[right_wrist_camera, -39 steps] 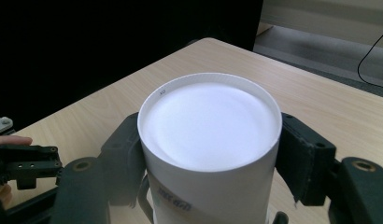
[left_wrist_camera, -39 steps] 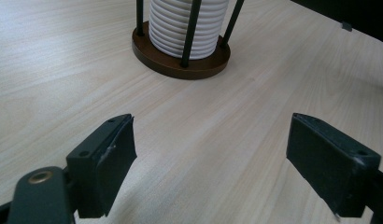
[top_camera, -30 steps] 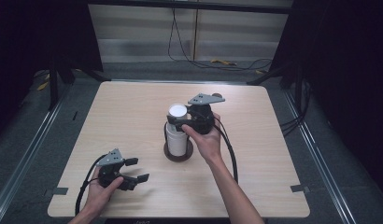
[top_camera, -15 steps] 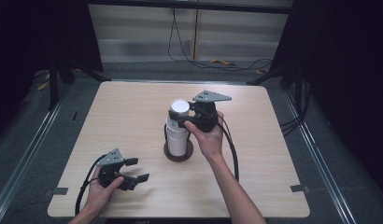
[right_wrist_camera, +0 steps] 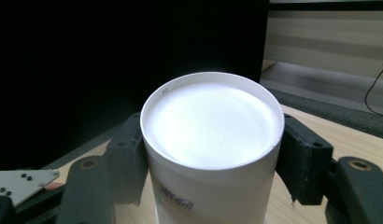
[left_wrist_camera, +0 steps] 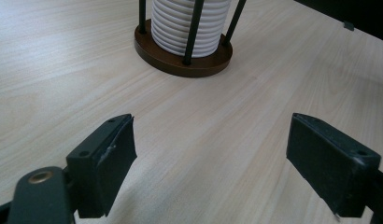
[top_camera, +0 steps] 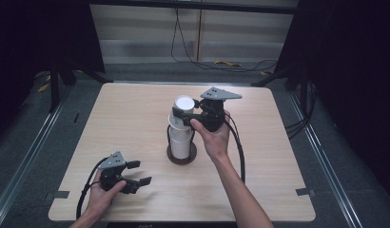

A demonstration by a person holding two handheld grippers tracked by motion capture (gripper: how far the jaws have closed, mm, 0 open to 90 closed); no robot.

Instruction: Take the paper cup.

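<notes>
- Right claw (top_camera: 183, 114), centre of the high view, just above the middle of the worktop (top_camera: 278, 142): clamped on the top white paper cup (top_camera: 184, 107) of the stack, one jaw on either side of the cup wall just below the rim.
- Right gripper view: the cup (right_wrist_camera: 212, 140) sits bottom-up in the centre of the frame, its recessed base facing the camera; both black pads press on its sides, and faint blue print shows on the wall at lower centre.
- Jaws have just been closing, with the cup between them. Against the frame one second earlier, the pads now sit tight on the cup.
- Held cup is at the top of the stack of white cups (top_camera: 180, 140), slightly up and apart from the next rim down; in the earlier frames it sat a little lower on the stack.
- Stack stands upright in a cup holder (top_camera: 181, 156) with a round brown base and thin black posts, at the centre of the worktop. Holder position unchanged.
- Left gripper view: holder base (left_wrist_camera: 182, 58) and ribbed cup rims (left_wrist_camera: 189, 23) at upper centre of the frame, well apart from the jaws.
- Left claw (top_camera: 138, 173), lower left of the high view: jaws wide apart, nothing between them, resting low on the worktop. Same place and same opening as in both earlier frames.
- Right hand (top_camera: 214, 137) grips the gripper body from below, at centre right; its position has barely shifted.
</notes>
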